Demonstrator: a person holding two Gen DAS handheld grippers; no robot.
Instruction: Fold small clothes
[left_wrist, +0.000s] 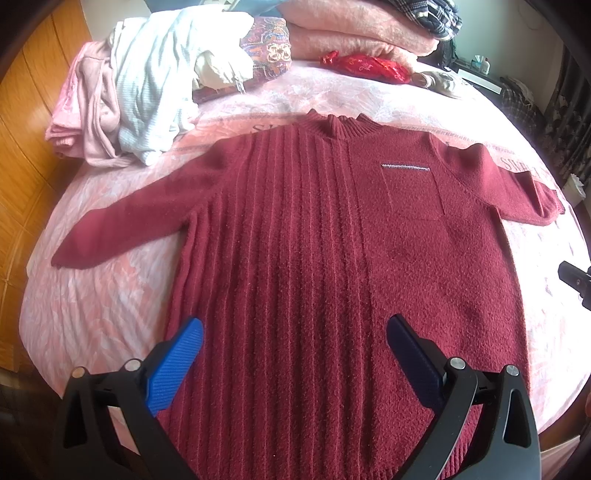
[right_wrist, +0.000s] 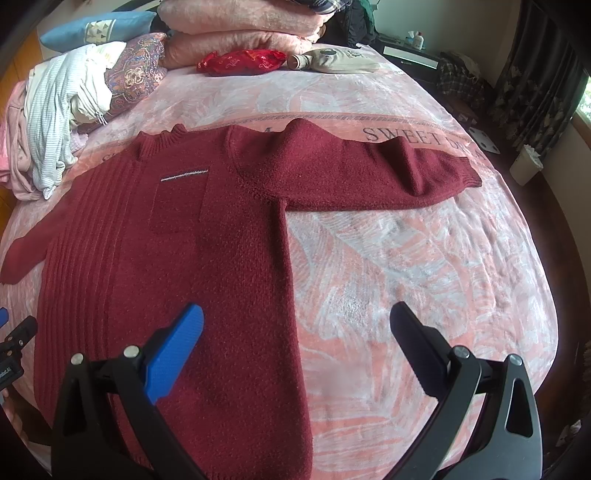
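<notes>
The left gripper (left_wrist: 295, 354) holds its fingers wide apart, empty, above the lower body of the sweater (left_wrist: 314, 258). The right gripper (right_wrist: 295, 347) is likewise spread wide and empty; its blue finger (right_wrist: 173, 354) sits over the knit, while its dark finger (right_wrist: 417, 347) sits over bare bedspread (right_wrist: 424, 266), so the sweater's side edge runs between them.

The sweater lies flat, front up, on the bed. Its long axis runs from the hem at 6 o'clock to the collar (left_wrist: 340, 125) at 12 o'clock in both views. One sleeve (left_wrist: 122, 225) extends toward 9 o'clock in the left view; the other sleeve (right_wrist: 388, 173) extends toward 2 o'clock in the right view (each gripper is nearer its own-side sleeve). No fold is yet made. A probable first move is each sleeve inward across the chest.
</notes>
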